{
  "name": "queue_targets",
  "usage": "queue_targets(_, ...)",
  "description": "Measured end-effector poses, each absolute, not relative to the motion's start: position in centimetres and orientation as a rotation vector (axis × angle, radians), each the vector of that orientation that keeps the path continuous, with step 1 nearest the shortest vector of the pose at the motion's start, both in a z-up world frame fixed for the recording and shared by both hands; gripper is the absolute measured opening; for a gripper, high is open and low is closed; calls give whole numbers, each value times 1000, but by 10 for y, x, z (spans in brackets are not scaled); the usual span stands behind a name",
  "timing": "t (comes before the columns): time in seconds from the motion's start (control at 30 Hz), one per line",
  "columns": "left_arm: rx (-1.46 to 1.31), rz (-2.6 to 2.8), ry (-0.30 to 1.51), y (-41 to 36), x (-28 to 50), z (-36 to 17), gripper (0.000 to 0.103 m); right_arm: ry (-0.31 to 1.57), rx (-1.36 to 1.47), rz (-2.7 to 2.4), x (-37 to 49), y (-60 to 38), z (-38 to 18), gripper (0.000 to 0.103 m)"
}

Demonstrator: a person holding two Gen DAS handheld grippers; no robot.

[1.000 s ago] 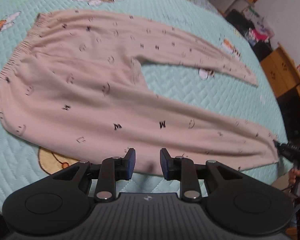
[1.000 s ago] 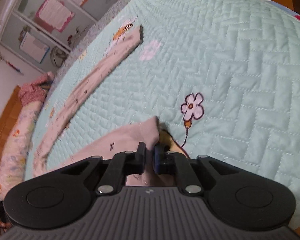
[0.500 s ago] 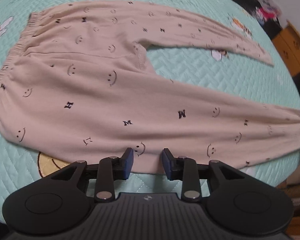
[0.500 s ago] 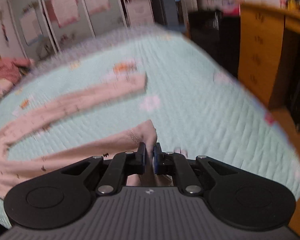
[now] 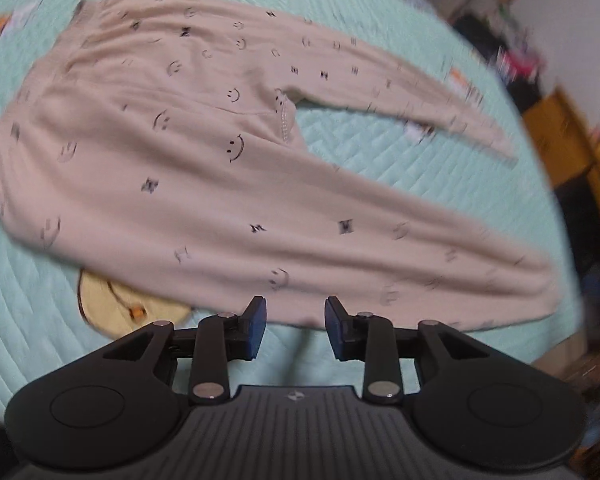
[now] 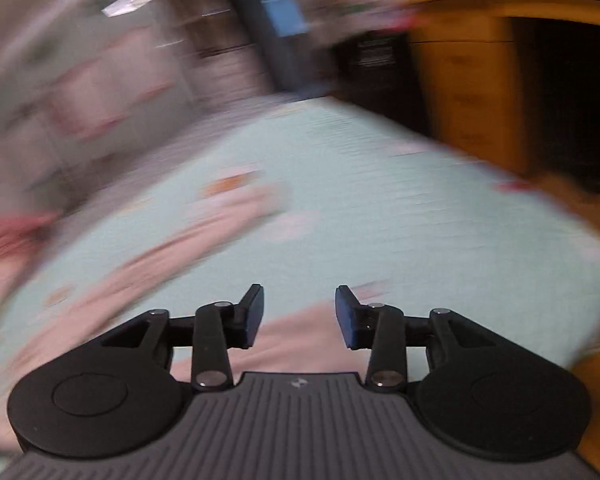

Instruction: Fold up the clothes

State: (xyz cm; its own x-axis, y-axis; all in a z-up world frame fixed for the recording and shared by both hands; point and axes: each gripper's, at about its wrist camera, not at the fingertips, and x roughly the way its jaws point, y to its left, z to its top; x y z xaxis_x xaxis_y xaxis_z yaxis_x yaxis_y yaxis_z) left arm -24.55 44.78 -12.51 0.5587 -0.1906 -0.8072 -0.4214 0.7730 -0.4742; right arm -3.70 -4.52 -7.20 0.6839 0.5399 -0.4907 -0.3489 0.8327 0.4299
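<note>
The left gripper (image 5: pixel 295 327) hovers with jaws narrowly apart, holding nothing, just short of the beige trousers (image 5: pixel 204 184). The right gripper (image 6: pixel 299 316) has jaws opening, nothing pressed between them. The trousers lie spread flat on the mint quilted bed (image 5: pixel 380 152).

Heavy motion blur across my right wrist view. My right gripper (image 6: pixel 299 316) sits at the near edge, jaws opening, a clear gap between the blue pads, nothing pressed between them. Pink trouser fabric (image 6: pixel 300 340) lies below the gap, on the bed. A second pink leg (image 6: pixel 204 228) runs as a long strip from near left toward the middle of the mint quilt (image 6: pixel 400 216). Small flower prints on the quilt, too smeared to read. Far right, a wooden desk (image 6: pixel 464 88) with a dark opening. Far left, pale cabinet doors (image 6: pixel 100 80), blurred.
</note>
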Motion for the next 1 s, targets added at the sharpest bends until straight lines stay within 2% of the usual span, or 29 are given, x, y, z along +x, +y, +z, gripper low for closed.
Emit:
queue_targets(0.1, -849, 145, 979, 447, -260, -136, 35, 630, 26, 790, -84, 32, -72, 47)
queue_targets(0.23, -1003, 150, 959, 442, -268, -153, 35, 492, -465, 1030, -154, 133, -97, 46)
queue_targets(0.4, -1078, 155, 920, 448, -272, -150, 35, 372, -894, 1084, -182, 199, -130, 41)
queue_targets(0.47, -1097, 169, 902, 455, -276, -147, 36, 343, -997, 1078, -185, 209, -135, 31)
queue_targets(0.53, -1130, 185, 882, 462, -282, -147, 38, 307, -1099, 1081, -187, 216, -142, 27)
queue_targets(0.6, -1164, 208, 860, 468, -288, -148, 40, 261, -1176, 1089, -192, 223, -148, 20)
queue_targets(0.67, -1192, 239, 830, 472, -296, -150, 40, 245, -1200, 1095, -196, 228, -149, 2)
queue_targets(0.8, -1275, 284, 750, 481, -316, -153, 43, 315, -1026, 1098, -191, 221, -118, 2)
queue_targets(0.9, -1317, 318, 700, 487, -327, -159, 53, 442, -782, 1116, -174, 204, -86, 2)
queue_targets(1.0, -1379, 326, 660, 495, -330, -167, 53, 490, -703, 1097, -164, 194, -77, 2)
